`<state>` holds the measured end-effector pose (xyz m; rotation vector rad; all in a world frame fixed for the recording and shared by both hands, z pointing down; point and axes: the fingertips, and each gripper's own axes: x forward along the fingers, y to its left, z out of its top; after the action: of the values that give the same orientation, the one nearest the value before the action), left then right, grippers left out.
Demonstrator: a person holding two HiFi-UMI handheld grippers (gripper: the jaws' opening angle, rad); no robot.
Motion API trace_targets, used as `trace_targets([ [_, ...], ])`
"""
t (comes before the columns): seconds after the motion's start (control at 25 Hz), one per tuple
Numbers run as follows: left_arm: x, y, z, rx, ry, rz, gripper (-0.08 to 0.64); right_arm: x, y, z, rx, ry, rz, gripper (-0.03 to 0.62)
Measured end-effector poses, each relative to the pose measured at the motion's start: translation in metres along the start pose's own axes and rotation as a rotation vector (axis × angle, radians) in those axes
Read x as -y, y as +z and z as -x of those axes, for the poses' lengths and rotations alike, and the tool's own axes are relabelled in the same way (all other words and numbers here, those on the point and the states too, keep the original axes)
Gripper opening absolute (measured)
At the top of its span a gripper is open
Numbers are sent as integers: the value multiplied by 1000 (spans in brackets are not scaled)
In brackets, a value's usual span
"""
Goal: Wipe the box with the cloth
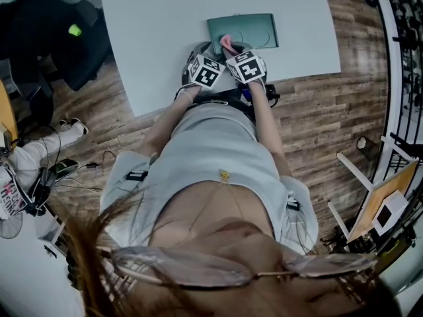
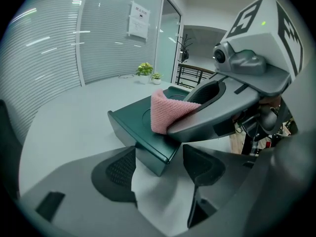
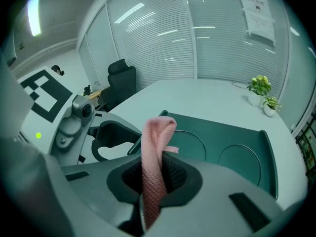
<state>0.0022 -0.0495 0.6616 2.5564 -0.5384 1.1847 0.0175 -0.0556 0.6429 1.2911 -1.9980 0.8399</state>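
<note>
A dark green box point(image 1: 246, 30) lies flat on the white table point(image 1: 158, 38), with two round recesses in its top point(image 3: 224, 149). My right gripper point(image 3: 157, 179) is shut on a pink knitted cloth point(image 3: 154, 157). The cloth's folded end point(image 2: 165, 111) rests on the box's near left part point(image 2: 140, 132). In the head view the cloth point(image 1: 227, 43) shows at the box's near edge, just ahead of the right gripper point(image 1: 231, 50). My left gripper point(image 2: 160, 174) is open, and the box's near corner sits between its fingers. The left gripper point(image 1: 206, 53) is close beside the right one.
Two small potted plants point(image 3: 261, 95) stand at the table's far edge. A black office chair point(image 3: 121, 80) is beyond the table, and another dark seat point(image 1: 59, 35) is left of it. A metal rack point(image 1: 403, 58) stands to the right on the wooden floor.
</note>
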Motion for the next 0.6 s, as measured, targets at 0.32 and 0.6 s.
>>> trace_targets([
  [0.32, -2, 0, 0, 2, -8, -4, 318, -15, 5, -3, 5, 95, -4, 40],
  [0.6, -2, 0, 2, 14, -11, -17, 318, -21, 9, -7, 3, 140, -17, 40],
])
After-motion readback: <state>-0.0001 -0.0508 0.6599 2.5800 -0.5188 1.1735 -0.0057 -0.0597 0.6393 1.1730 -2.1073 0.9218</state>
